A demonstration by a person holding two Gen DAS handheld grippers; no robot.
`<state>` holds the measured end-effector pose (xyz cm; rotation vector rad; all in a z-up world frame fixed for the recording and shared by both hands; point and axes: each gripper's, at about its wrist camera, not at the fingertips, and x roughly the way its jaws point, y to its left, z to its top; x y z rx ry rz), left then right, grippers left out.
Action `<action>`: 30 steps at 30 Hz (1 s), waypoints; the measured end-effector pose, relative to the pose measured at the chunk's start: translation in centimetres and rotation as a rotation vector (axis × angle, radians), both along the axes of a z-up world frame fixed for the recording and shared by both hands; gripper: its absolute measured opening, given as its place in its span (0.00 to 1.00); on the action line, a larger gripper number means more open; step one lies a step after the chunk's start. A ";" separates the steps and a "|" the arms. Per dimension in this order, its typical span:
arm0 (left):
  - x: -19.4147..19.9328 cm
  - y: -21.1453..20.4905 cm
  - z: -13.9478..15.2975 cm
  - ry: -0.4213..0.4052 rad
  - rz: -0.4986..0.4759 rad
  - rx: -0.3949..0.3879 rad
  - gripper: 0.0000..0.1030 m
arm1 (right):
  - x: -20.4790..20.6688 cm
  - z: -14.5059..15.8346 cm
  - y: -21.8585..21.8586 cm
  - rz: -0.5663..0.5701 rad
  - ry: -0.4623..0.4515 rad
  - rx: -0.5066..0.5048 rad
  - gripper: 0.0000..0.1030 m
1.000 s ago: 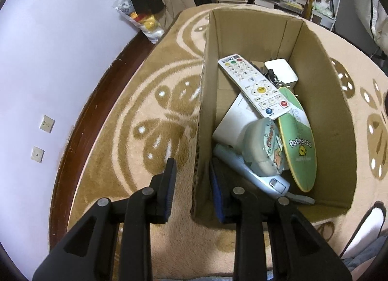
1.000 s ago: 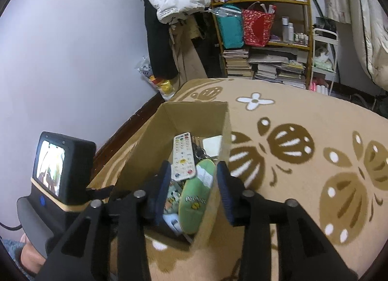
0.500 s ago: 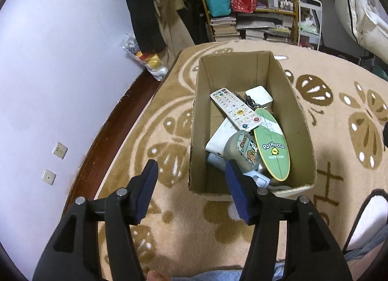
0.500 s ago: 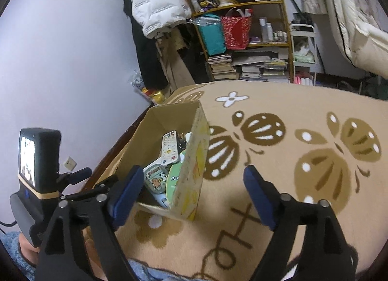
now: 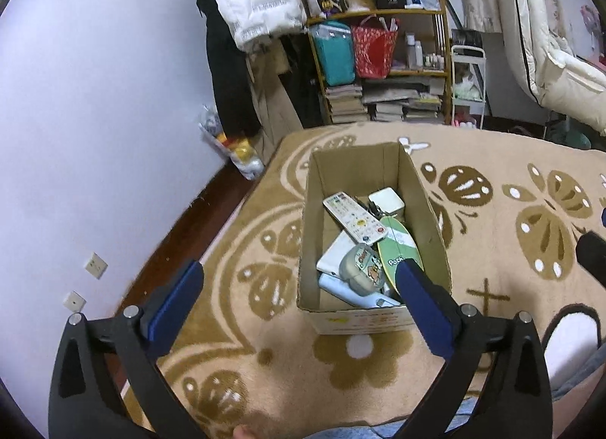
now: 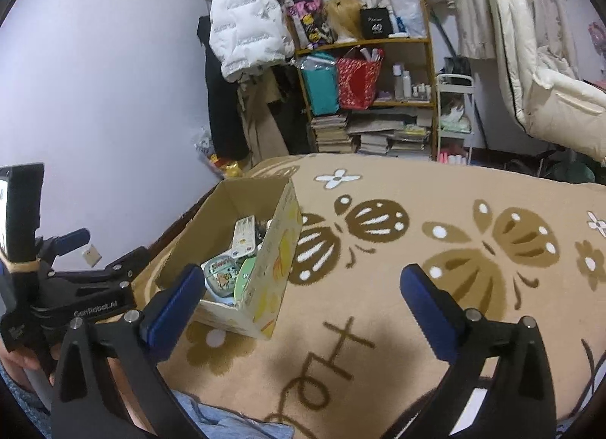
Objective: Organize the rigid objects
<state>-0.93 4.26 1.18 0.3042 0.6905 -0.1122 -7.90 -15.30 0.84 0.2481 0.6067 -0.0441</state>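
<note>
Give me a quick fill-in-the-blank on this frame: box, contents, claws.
1. The remote control lies inside the ____ box.
2. The box stands on a patterned ____.
3. Both the left claw and the right claw are ____ and hold nothing.

Missing words: cardboard; carpet; open

Brown corrugated cardboard box (image 5: pixel 363 170), matt and raw inside; its outer side (image 6: pixel 278 268) carries printed yellow paper. Tan-and-brown pile carpet (image 5: pixel 492 249), fuzzy, rough-looking. White plastic remote control (image 5: pixel 356 217), smooth, with coloured rubbery-looking buttons. Green oval card-like piece (image 5: pixel 397 249), smooth, slight sheen. Small white square plastic box (image 5: pixel 385 201), glossy. Left hand-held gripper (image 5: pixel 299 282): black matt plastic arms, blue matt pads, bright metal screws. Right hand-held gripper (image 6: pixel 299 285) the same. Dark wood floor strip (image 5: pixel 178 231), polished. White quilted puffer jacket (image 6: pixel 242 22), soft sheen. Pale wall (image 5: pixel 94 98), smooth, matt.
</note>
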 end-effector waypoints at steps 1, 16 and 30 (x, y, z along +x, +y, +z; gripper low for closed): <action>-0.3 0.0 0.1 -0.004 -0.013 -0.007 0.98 | -0.2 0.0 -0.1 -0.005 -0.008 0.005 1.00; -2.0 0.4 1.4 -0.088 -0.007 -0.026 0.99 | -1.8 -0.6 -2.4 -0.056 -0.031 0.110 1.00; -2.5 0.3 1.7 -0.106 -0.018 -0.024 0.99 | -2.1 -0.7 -2.3 -0.060 -0.032 0.106 1.00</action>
